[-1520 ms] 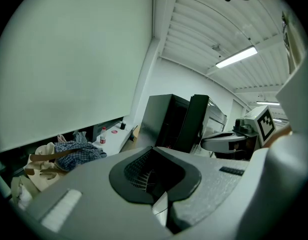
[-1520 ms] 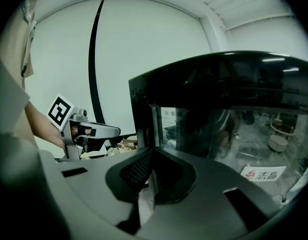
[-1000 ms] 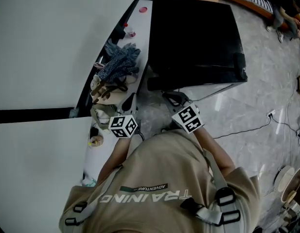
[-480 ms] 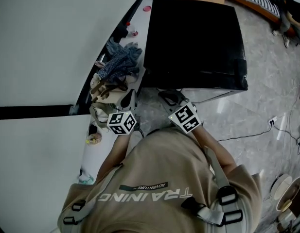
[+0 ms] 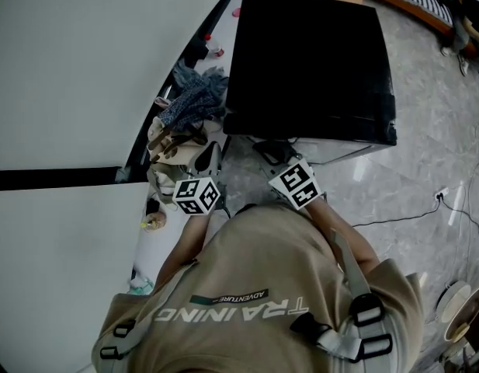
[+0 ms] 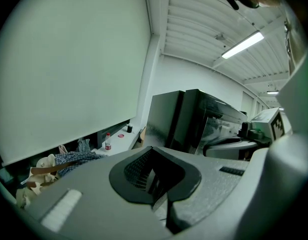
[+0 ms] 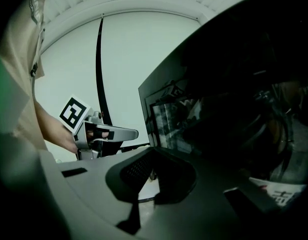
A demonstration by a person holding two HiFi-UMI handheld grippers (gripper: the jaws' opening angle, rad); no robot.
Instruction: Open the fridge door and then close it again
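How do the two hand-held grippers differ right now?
The right hand-held gripper is close to the fridge front. The left hand-held gripper is off to the fridge's side, by the cloths. The fridge fills much of the right one's view but sits farther off in the left one's. Both have jaws together, holding nothing.

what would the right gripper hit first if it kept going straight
Most likely the black fridge, close ahead of the right gripper; nothing shows between them, though depth is unclear.

Grey marbled floor [image 5: 425, 154] lies beside a white wall [image 5: 68, 68] (one black stripe [image 5: 53, 179]).
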